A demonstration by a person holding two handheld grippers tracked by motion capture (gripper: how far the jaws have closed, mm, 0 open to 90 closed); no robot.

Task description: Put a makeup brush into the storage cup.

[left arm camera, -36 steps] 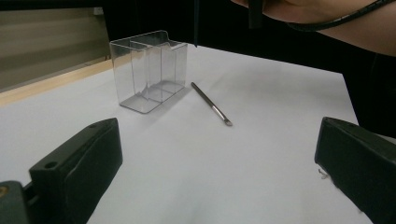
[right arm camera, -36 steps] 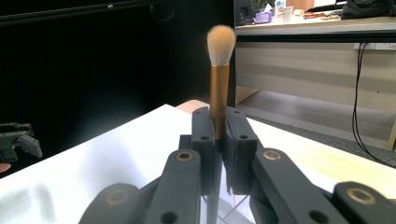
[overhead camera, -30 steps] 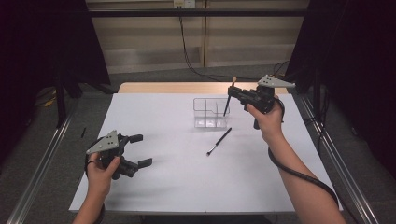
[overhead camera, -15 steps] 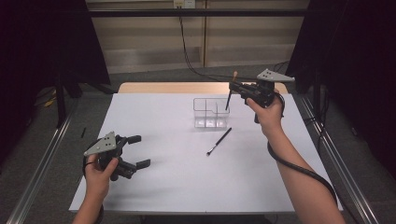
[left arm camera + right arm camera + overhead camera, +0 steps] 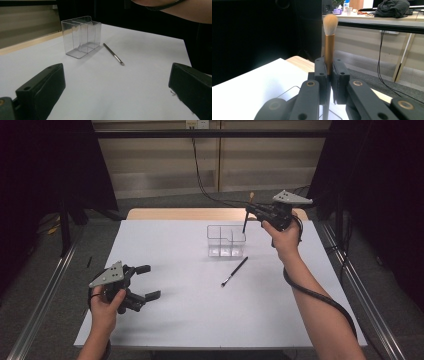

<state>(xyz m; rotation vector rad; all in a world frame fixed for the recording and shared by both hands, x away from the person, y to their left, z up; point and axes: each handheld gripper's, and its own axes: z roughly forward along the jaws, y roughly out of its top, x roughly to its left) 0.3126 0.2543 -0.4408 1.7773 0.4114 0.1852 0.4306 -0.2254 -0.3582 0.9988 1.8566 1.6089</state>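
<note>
Right gripper point(image 5: 253, 210) has carried the brush point(image 5: 329, 40) up and back over the organizer point(image 5: 226, 241) since a second ago; I keep it clamped upright, bristles up, handle tip above the right compartment. Looks ready to lower in. Left gripper point(image 5: 145, 282) idles near-left, jaws wide open and empty; thin brush point(image 5: 235, 271) lies just in front of the organizer.

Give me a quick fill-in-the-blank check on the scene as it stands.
1. The right gripper is shut on a gold-handled makeup ____.
2. The clear plastic organizer box holds ____ items.
3. The thin black brush lies on the white table, ____ the box.
4. The left gripper is ____.

Missing: brush; no; beside; open
</note>
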